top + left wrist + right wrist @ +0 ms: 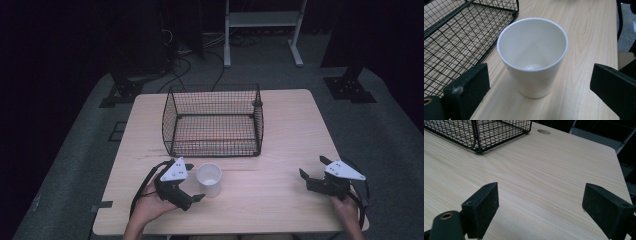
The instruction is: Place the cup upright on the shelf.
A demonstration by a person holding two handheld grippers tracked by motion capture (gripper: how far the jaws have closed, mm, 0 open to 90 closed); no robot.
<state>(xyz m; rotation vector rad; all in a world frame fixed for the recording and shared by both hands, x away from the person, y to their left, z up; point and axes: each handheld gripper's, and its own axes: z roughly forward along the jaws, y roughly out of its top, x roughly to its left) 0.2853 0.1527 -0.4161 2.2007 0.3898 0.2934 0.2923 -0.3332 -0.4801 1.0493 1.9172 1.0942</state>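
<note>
both grippers gape: left gripper [192,196] with the upright white cup [209,179] between its jaws, untouched, near the basket [213,121]; right gripper [314,172] over bare table [280,130].

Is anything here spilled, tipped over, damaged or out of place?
Nothing stands out. The white cup stands upright and empty beside the wire basket. The left tool is open around the cup without touching.
</note>
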